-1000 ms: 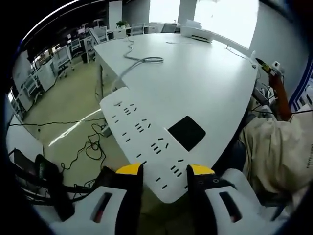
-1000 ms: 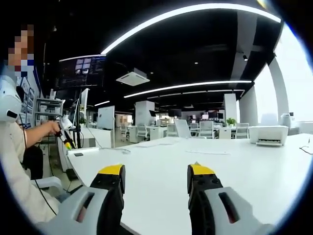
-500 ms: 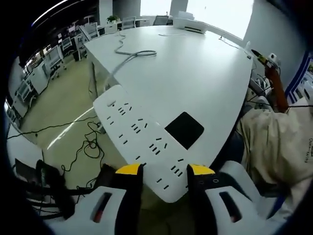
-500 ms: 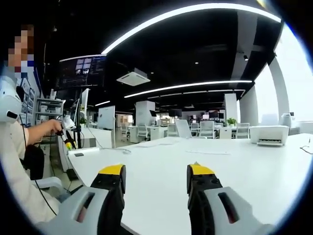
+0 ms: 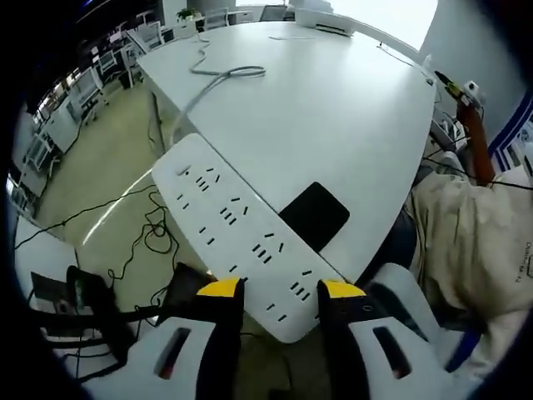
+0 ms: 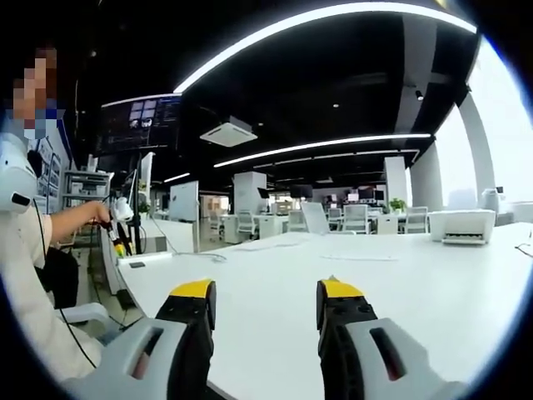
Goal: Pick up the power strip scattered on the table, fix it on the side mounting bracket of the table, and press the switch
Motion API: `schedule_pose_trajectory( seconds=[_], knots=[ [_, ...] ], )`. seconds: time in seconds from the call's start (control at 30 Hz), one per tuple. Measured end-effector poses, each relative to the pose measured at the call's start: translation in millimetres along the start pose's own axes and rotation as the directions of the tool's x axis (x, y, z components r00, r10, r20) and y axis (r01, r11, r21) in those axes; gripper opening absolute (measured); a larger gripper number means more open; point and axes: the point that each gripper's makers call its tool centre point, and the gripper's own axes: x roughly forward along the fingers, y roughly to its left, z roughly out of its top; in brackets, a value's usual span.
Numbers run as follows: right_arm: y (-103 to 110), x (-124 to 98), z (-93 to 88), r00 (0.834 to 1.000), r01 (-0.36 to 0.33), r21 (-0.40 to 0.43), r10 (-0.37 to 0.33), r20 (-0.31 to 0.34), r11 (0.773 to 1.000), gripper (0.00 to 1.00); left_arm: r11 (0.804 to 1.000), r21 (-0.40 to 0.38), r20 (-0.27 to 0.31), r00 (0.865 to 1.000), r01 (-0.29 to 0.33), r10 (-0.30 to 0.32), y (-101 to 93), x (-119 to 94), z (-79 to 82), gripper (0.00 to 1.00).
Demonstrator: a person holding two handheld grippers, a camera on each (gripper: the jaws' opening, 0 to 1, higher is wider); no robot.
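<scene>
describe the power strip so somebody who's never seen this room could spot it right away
In the left gripper view, find the large white table and follow its near edge. The long white plastic power strip slants there, its near end gripped by the left gripper. Rows of dark socket slots distinguish it from the flat black square alongside.

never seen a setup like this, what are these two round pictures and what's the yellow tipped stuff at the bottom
A person holds a hand-held tool in each hand, and a fisheye camera rides on each one, hence two round pictures. The yellow-tipped prongs are each tool's two jaws. In the left gripper view, the left tool grips one end of a long white power strip, which reaches along the edge of a white table; a black square patch lies on the table and the strip's grey cable runs across it. In the right gripper view, the right tool is open and holds nothing, above the same table.
</scene>
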Motion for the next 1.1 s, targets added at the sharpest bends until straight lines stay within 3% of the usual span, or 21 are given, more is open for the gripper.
schedule_pose_trajectory(
  seconds=[0.4,0.77,1.1],
  knots=[
    [-3.9,11.9,-0.4,1.0,-0.007,0.005,0.007,-0.006,1.0,0.44,1.0,0.0,-0.07,0.997,-0.008,0.008,0.7,1.4,-0.3,0.4],
    [-1.8,35.3,2.9,0.999,-0.044,0.013,0.045,-0.02,0.999,0.44,1.0,-0.005,-0.044,0.999,-0.009,0.008,-0.1,0.5,-1.3,0.4],
    [-0.6,52.2,9.0,0.997,-0.071,-0.002,0.071,-0.039,0.997,0.44,1.0,0.001,-0.073,0.997,-0.01,0.01,2.1,0.1,-1.8,0.4]
  ],
)
